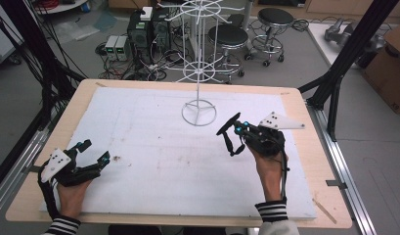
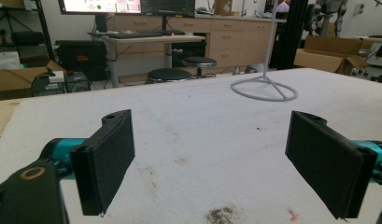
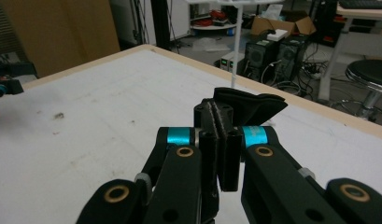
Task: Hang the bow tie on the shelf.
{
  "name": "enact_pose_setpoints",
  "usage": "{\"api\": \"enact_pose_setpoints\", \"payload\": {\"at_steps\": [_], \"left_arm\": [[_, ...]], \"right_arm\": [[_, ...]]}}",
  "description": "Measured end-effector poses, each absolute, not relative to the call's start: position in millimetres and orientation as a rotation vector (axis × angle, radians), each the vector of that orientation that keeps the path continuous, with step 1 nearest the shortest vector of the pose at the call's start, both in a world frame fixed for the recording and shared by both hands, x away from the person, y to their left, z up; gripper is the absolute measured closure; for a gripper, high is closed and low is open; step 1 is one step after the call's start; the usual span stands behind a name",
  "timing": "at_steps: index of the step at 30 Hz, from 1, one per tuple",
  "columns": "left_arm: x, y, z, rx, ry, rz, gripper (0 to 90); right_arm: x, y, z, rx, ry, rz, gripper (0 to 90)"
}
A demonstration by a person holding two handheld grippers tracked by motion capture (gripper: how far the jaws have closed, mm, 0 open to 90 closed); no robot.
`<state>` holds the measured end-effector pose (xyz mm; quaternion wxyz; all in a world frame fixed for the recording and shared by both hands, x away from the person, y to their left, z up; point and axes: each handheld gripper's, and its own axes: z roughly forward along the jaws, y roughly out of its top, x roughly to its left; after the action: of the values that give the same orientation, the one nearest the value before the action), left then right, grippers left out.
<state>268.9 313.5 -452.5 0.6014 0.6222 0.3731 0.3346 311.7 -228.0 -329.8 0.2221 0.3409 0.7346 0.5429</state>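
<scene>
My right gripper (image 1: 230,128) grasps the black strapped eye mask (image 1: 229,132), lifted near the table's far right; white wire rack (image 1: 199,58) awaits. Left gripper (image 1: 92,152) released, idle near left edge.

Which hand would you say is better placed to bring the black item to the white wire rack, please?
Right, probably: the right gripper is shut on the black strap-like item, close to the wire rack. The left gripper is open, far off.

Grey floor (image 1: 26,98) beyond the bench; two black stools (image 1: 228,35) and computer towers (image 1: 139,30) (cables tangled below); cardboard box (image 1: 390,68) at right.
</scene>
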Motion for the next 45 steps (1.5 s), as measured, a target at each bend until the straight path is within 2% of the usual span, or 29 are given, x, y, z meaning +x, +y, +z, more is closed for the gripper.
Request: {"api": "enact_pose_setpoints", "payload": {"at_steps": [20, 45], "left_arm": [[269.0, 313.6, -452.6, 1.441, 0.865, 0.774, 16.1], [269.3, 313.9, -452.6, 1.442, 0.869, 0.772, 16.1]], "right_arm": [[329.4, -180.4, -284.6, 0.783, 2.041, 1.566, 89.0], [360.8, -127.5, -256.7, 0.689, 2.089, 1.611, 89.0]]}}
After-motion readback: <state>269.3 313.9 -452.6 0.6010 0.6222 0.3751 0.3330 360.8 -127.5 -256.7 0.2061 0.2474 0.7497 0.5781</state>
